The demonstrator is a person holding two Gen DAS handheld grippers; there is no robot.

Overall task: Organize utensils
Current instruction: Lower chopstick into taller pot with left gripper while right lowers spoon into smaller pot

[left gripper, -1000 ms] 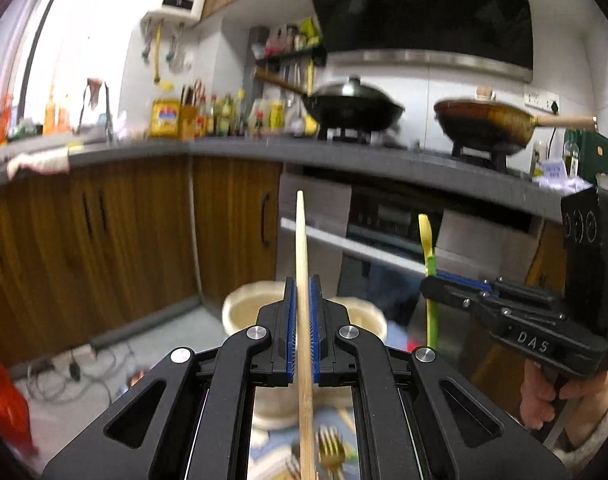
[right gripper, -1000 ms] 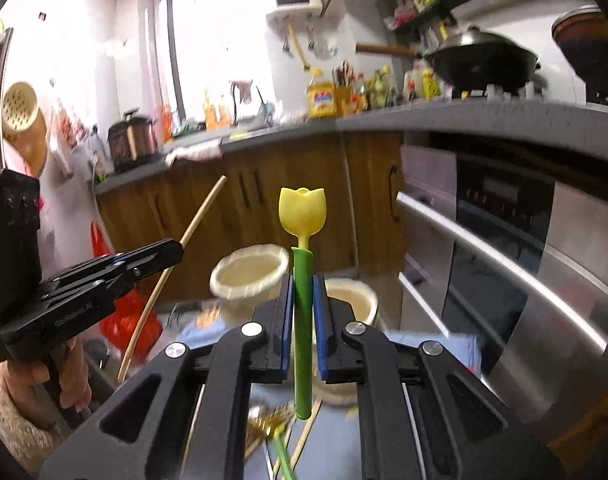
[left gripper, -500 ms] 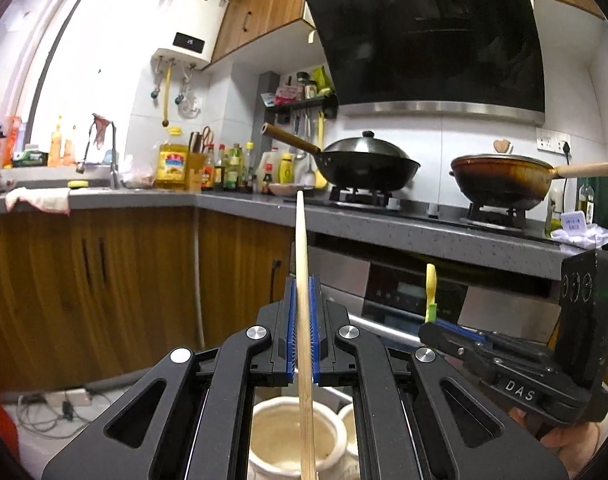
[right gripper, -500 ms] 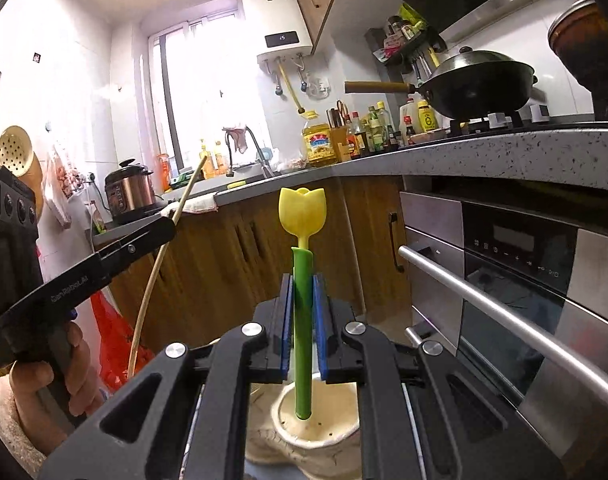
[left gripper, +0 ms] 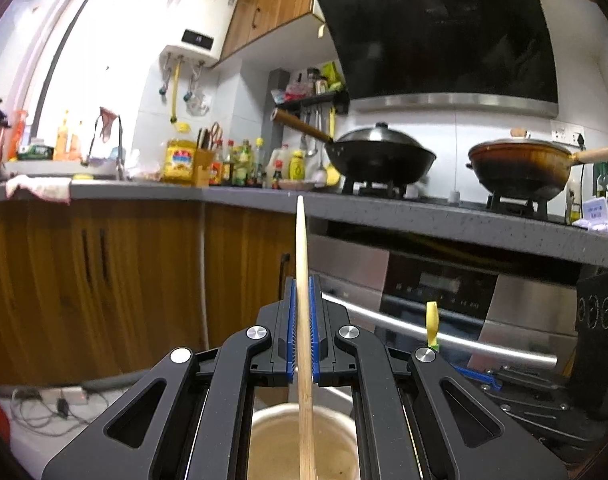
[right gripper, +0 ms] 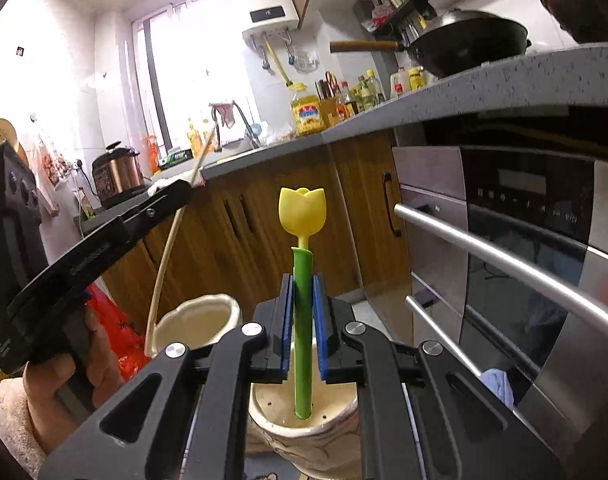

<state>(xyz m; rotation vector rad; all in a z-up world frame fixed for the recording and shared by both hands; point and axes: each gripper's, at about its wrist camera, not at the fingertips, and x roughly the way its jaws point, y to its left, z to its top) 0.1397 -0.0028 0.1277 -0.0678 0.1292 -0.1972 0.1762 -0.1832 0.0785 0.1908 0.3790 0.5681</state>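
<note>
Chopstick [left gripper: 304,280], of pale wood, is clamped upright between the blue pads [left gripper: 291,328] of the left gripper [left gripper: 302,332], its tip rising well beyond the fingertips and its lower end dropping past them into a cream ceramic holder [left gripper: 272,420] directly beneath. From the right wrist view the same stick is seen bowed by the lens, its foot inside the left-hand cream holder [right gripper: 200,320].

A tulip-shaped utensil [right gripper: 302,280], with green stem and yellow head, stands upright between the blue pads [right gripper: 286,324] of the right gripper [right gripper: 302,326]; a narrow gap is seen on either side of the stem, so whether it is gripped cannot be told. Its lower end reaches into a second cream holder [right gripper: 304,424], with small holes in its floor, directly below the fingers.

Beyond the fingers, a steel-fronted oven [right gripper: 523,240] is seen to the right, wooden cabinets [left gripper: 84,280] to the left, and above them a grey counter [left gripper: 423,216] bearing a black wok [left gripper: 379,156] and a brown pan [left gripper: 519,164].
</note>
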